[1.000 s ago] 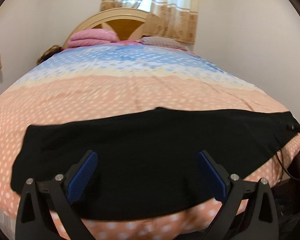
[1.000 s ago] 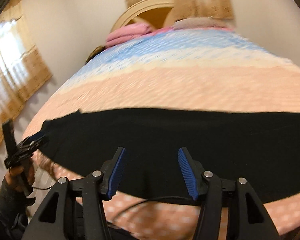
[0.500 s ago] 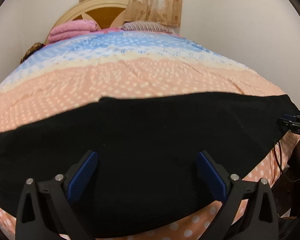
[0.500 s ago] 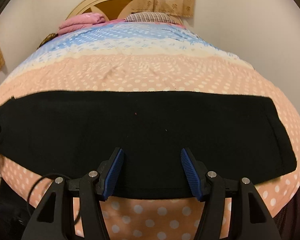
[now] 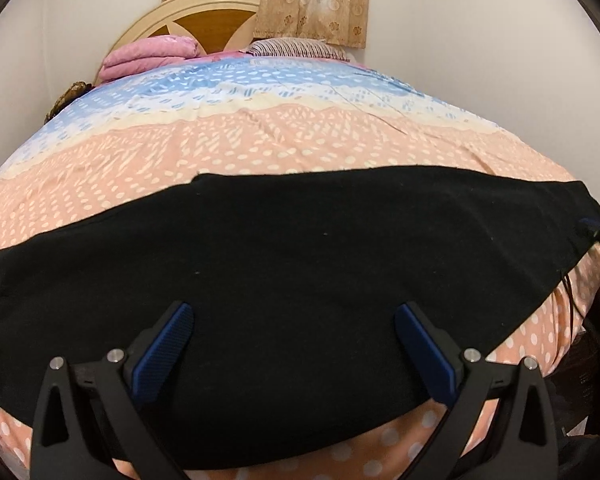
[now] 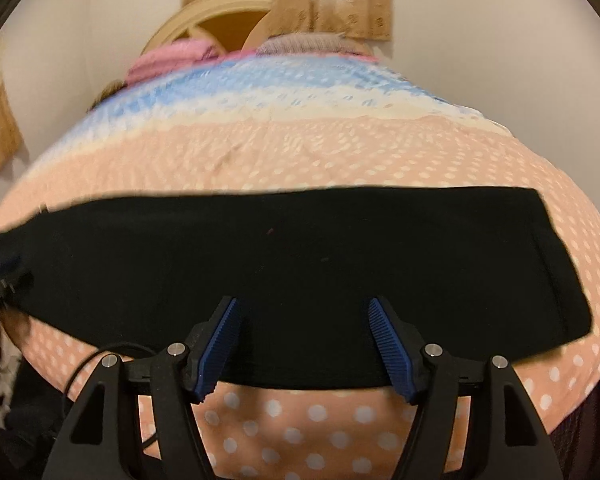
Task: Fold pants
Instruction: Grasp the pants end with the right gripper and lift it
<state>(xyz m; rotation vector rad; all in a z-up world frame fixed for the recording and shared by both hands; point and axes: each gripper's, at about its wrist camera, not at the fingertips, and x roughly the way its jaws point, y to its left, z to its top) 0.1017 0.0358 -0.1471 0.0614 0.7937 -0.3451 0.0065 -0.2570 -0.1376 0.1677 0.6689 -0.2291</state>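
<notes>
Across the lower half of both frames, the pants (image 5: pixel 300 280) are now lying flat while I'm hovering my left gripper (image 5: pixel 296 354) and right gripper (image 6: pixel 304 344), both released, ready to fold.

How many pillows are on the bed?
2. A folded pink pillow lies at the head of the bed, on the left, and a striped pillow is beside it on the right. More might hide behind them.

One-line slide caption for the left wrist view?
Open left gripper poised over black pants spread flat on a polka-dot bedspread.
</notes>
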